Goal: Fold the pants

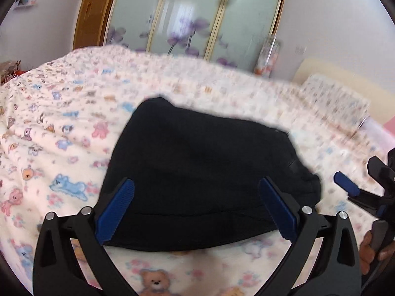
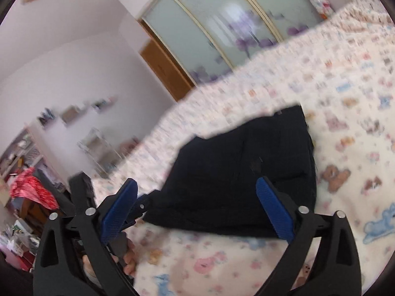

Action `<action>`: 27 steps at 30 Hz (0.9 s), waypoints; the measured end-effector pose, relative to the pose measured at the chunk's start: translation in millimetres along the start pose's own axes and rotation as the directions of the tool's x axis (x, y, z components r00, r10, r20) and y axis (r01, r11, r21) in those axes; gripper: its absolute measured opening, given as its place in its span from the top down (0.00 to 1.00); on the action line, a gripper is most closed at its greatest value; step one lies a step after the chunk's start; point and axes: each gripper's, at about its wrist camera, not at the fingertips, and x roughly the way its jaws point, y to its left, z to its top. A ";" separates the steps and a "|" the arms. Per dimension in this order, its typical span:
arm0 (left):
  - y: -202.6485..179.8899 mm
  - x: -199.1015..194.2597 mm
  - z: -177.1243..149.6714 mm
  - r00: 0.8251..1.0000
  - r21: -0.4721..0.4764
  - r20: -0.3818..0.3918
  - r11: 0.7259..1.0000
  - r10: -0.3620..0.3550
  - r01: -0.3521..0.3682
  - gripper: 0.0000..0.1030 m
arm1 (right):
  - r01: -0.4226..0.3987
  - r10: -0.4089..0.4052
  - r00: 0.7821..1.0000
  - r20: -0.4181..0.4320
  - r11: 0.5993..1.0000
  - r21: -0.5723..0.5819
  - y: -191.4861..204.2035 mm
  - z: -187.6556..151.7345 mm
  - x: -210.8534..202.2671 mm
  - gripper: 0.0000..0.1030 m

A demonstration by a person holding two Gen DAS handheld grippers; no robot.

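The black pants (image 1: 197, 172) lie folded into a compact block on the bed's bear-print blanket (image 1: 61, 128). My left gripper (image 1: 196, 206) is open and empty, its blue pads spread above the pants' near edge. My right gripper (image 2: 196, 206) is open and empty too, hovering over the near edge of the pants (image 2: 242, 172). The right gripper's tip shows at the right edge of the left wrist view (image 1: 345, 185). The left gripper shows at the lower left of the right wrist view (image 2: 138, 207).
The blanket (image 2: 345, 148) covers the whole bed. A pillow (image 1: 333, 101) lies at the far right. Glass wardrobe doors (image 1: 197, 17) with purple flowers and a brown door (image 1: 93, 17) stand behind the bed. Cluttered shelves and red items (image 2: 29, 185) stand left of the bed.
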 end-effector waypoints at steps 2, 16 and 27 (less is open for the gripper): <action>-1.7 21.6 -6.4 0.994 0.020 -0.094 0.998 0.062 -0.061 0.02 | 0.082 -0.075 0.989 -0.130 0.995 0.049 -17.5 -8.0 24.4 0.04; -14.3 10.9 -13.0 0.986 0.085 -0.059 0.985 0.153 -0.148 0.02 | 0.208 -0.212 0.977 -0.005 0.960 -0.187 24.7 -16.4 5.7 0.04; -14.4 -2.1 -20.9 0.973 0.114 -0.043 0.969 0.227 -0.221 0.02 | 0.233 -0.234 0.972 0.020 0.945 -0.232 33.0 -23.7 7.5 0.04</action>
